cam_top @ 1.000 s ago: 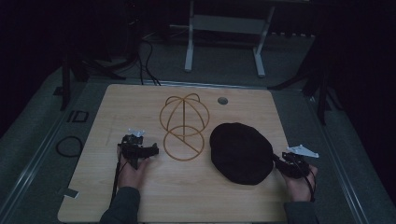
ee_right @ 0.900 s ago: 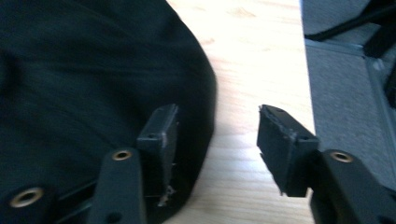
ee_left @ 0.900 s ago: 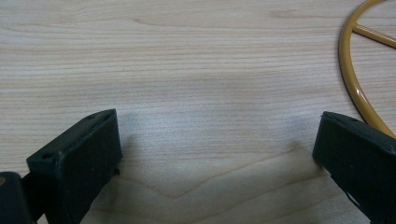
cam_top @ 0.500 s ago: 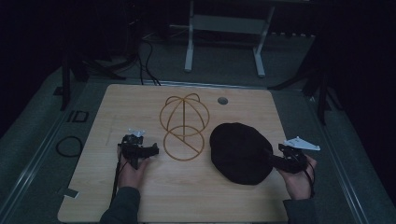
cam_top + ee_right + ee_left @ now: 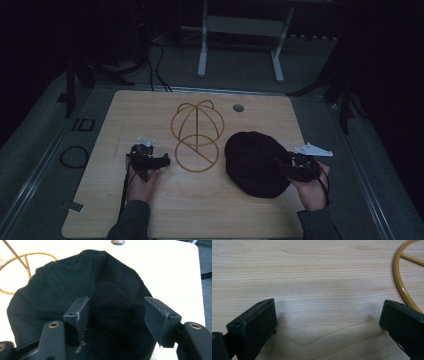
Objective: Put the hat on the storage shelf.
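From the high view we see a black hat [image 5: 255, 162] lying flat on the right half of the wooden table [image 5: 150, 107], just right of a gold wire stand [image 5: 197, 135] that lies on its side. The right gripper [image 5: 284, 167] sits at the hat's right edge, held by the person's right hand [image 5: 311, 187]; the left gripper [image 5: 161, 161] rests over bare wood just left of the stand's lower ring. The hat's outline is a slightly stretched oval, its long axis running from the far left toward the near right (no brim is clear enough in this dim light to say which way it faces).

In the left gripper view we look along spread jaws with nothing between them but table grain; the curved gold rim of the wire stand [image 5: 402, 287] passes just beyond the right-hand jaw.

In the right gripper view the jaws stand apart, low over the hat [image 5: 75, 290], whose cloth fills the gap between them, but neither pad has closed on it. A crease runs up the hat's middle, away from the camera, toward the small round hole in the table [image 5: 118, 242].

We judge the step in hand to be the reach for the hat's near edge. The next move calls for pinching a fold of that edge firmly, then lifting the hat toward the stand.
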A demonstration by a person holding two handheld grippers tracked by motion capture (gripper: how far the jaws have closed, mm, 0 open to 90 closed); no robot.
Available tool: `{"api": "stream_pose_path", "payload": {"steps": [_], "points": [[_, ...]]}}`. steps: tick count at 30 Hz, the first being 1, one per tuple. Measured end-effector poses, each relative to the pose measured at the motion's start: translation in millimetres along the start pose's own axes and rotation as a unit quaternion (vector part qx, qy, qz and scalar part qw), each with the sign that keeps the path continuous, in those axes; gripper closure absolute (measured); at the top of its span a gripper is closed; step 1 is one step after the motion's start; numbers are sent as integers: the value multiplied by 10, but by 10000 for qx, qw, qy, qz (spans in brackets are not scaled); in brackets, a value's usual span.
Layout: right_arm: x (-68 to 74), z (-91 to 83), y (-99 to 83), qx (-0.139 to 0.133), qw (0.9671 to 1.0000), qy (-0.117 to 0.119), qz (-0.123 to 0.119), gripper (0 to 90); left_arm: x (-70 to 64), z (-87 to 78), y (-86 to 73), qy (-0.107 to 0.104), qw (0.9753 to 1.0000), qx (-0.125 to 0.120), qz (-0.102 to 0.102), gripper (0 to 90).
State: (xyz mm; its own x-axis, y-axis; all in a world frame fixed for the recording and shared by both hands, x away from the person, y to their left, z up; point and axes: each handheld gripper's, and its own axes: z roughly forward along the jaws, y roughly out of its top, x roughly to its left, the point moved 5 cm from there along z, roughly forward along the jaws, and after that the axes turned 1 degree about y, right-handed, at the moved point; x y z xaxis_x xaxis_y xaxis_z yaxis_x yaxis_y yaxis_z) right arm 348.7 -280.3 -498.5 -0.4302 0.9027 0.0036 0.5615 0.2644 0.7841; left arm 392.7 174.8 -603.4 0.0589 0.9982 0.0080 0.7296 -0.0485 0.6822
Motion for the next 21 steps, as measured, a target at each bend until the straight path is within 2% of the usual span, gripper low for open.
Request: {"api": "stream_pose_path", "payload": {"steps": [5, 6, 9, 10, 15, 21], "points": [[53, 32, 83, 7, 10000, 70, -53, 274, 0, 0, 0, -1, 10000, 0, 1, 7], [83, 58, 122, 2, 9998, 185, -59, 236, 0, 0, 0, 0, 10000, 0, 0, 7], [113, 90, 162, 15, 9997, 246, -65, 189, 0, 0, 0, -1, 10000, 0, 0, 7], [134, 129, 204, 36, 9995, 322, -25, 140, 0, 1, 0, -1, 10000, -4, -2, 7], [168, 208, 282, 87, 9991, 414, -5, 106, 0, 0, 0, 0, 10000, 0, 0, 7], [246, 325, 379, 202, 9982, 551, -119, 101, 0, 0, 0, 0, 10000, 0, 0, 7]]}}
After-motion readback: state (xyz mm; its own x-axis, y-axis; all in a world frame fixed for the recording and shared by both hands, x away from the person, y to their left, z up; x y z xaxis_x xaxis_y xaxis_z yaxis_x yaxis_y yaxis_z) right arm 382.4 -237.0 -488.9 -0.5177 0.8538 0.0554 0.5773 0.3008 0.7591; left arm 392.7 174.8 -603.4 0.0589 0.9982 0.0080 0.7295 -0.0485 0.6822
